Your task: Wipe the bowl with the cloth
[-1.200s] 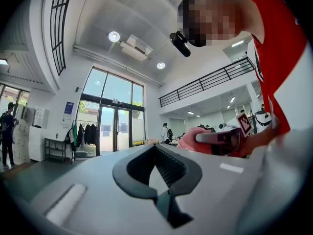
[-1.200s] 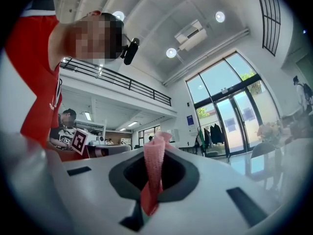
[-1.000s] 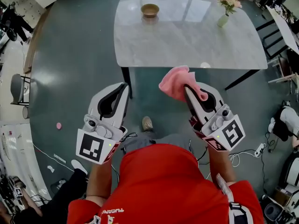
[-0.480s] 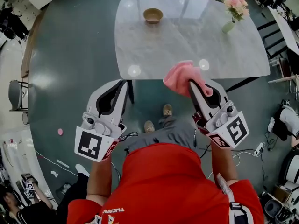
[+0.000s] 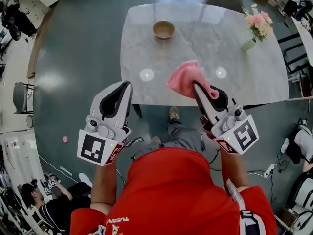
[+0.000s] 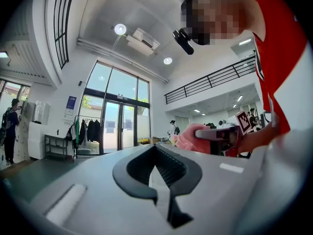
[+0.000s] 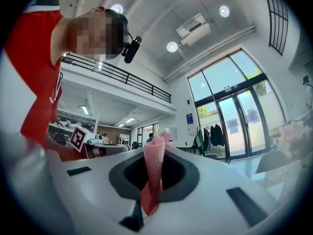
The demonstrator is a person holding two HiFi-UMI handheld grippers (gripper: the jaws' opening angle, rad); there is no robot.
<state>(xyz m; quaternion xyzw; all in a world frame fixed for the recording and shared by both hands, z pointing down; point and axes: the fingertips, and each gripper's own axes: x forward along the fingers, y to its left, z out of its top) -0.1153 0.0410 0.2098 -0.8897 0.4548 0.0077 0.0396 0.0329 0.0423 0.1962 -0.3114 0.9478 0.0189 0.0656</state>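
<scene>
Bowl (image 5: 163, 29) stands alone on the far part of the table (image 5: 205, 43), well apart from both my grippers. I judge that it can slide on the smooth top, or go over the far edge, if I press the cloth (image 5: 185, 78) into it while nothing steadies it. The cloth can also slip out, because only a narrow fold is pinched and the rest hangs loose in front. My right gripper (image 5: 195, 85) is closed on this fold of pink cloth. My left gripper (image 5: 128, 84) is fully closed and empty, so it must open before it can hold the bowl.
</scene>
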